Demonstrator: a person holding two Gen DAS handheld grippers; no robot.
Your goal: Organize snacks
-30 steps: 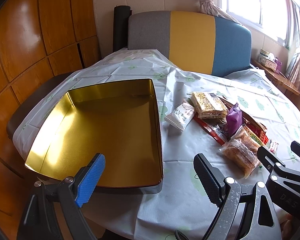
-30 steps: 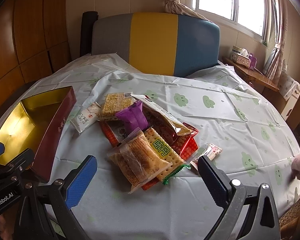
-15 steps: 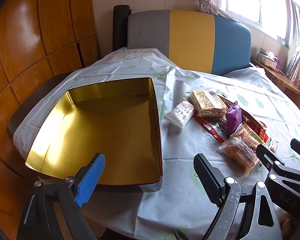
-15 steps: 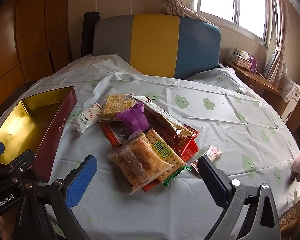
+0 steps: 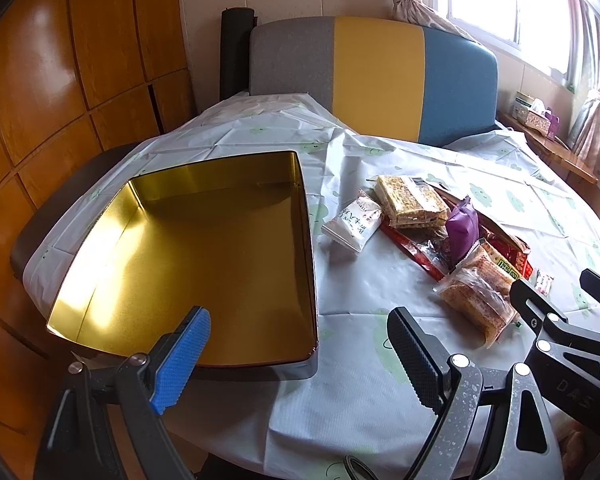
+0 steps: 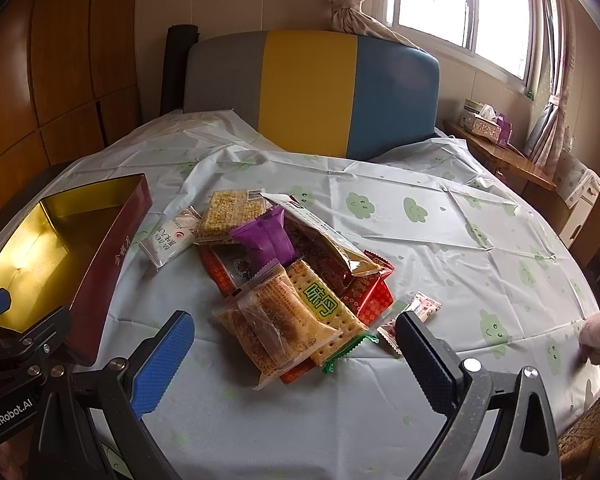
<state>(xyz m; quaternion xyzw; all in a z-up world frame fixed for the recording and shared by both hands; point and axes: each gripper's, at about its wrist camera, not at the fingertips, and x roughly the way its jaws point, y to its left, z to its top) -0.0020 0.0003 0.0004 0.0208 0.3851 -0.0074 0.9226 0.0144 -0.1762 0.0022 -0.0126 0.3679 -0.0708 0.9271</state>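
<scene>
Both jaws stand wide apart with nothing between them: the left gripper [image 5: 300,350] hangs over the near edge of the gold-lined tin [image 5: 204,248], while the right gripper [image 6: 296,354] hovers just short of the snack pile [image 6: 288,272]. That pile lies on the cloud-print tablecloth [image 6: 440,248] beside the tin, a white packet [image 5: 352,224] nearest its wall. Behind stands a grey, yellow and blue chair [image 6: 312,92].

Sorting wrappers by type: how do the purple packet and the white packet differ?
The purple packet is plain and puffy, propped atop the pile; the white packet carries printed text and lies flat on the tablecloth, at the pile's edge nearest the tin. Both are small and sealed.
</scene>
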